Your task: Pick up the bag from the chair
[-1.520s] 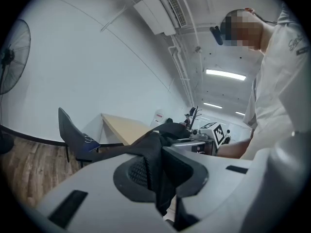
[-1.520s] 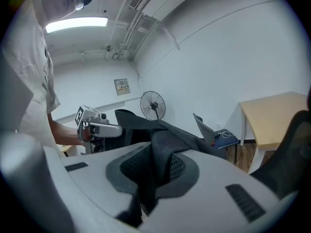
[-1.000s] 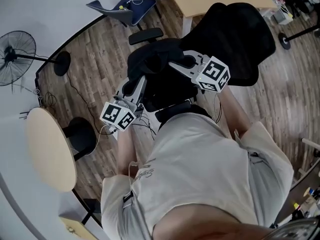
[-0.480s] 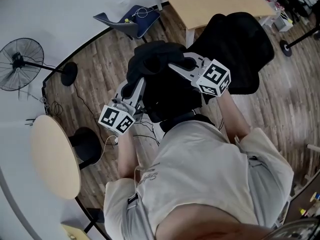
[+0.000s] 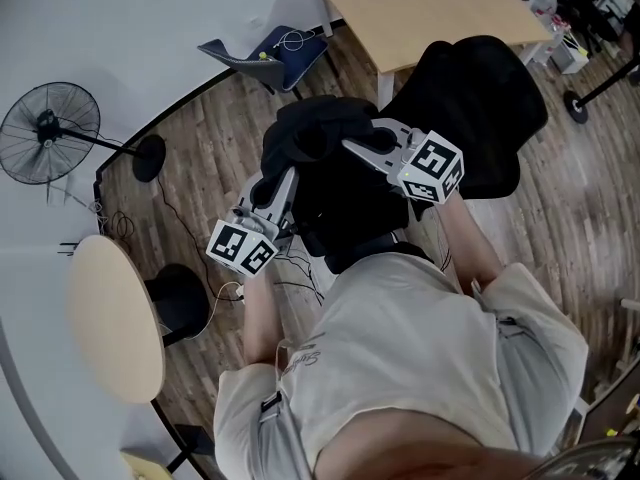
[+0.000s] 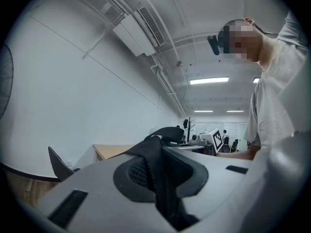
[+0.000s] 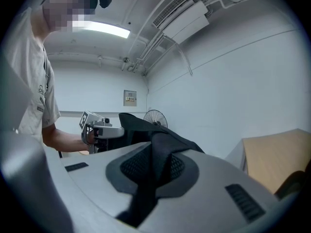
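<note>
Your left hand-held gripper (image 5: 272, 173) and right hand-held gripper (image 5: 358, 141) both pinch the floppy black fabric bag (image 5: 318, 128). The black office chair (image 5: 480, 88) sits behind.

From the head camera we look steeply down over the person's torso onto the bag (image 5: 320, 133), with a corner of the table (image 5: 430, 8) at the top. Our left gripper (image 5: 280, 173) camera sits right against the bag fabric its jaws pinch, tilted up toward the ceiling and facing the right gripper (image 5: 352, 146). The right camera mirrors it, looking back. Both catch the table's edge and the bag.
</note>
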`<state>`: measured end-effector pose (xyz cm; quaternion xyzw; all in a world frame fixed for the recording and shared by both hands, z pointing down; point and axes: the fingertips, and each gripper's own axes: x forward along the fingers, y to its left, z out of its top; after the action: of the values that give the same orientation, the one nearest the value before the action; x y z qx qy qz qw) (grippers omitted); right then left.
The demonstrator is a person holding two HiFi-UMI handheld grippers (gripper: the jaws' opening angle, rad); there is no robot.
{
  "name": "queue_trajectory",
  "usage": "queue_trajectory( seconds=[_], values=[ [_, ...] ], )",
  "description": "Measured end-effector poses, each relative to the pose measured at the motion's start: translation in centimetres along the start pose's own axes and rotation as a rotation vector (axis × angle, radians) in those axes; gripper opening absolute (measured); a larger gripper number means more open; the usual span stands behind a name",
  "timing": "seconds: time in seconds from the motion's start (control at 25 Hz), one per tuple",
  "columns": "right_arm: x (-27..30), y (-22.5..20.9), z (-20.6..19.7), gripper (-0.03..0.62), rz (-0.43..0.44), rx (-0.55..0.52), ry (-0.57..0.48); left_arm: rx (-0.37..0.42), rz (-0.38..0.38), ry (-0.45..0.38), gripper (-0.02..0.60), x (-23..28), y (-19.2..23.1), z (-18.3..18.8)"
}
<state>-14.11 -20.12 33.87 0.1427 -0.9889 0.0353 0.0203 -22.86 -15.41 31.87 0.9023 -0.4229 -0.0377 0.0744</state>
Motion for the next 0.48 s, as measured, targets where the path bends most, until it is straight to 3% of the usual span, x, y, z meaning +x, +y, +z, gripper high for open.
queue_trajectory(
  seconds=[0.48],
  values=[
    [-1.9, 1.2, -1.0, 0.025, -0.001, 0.010, 0.016, -0.002, -0.006, 0.022, 0.051, -0.3, -2.2, -0.8]
  ],
)
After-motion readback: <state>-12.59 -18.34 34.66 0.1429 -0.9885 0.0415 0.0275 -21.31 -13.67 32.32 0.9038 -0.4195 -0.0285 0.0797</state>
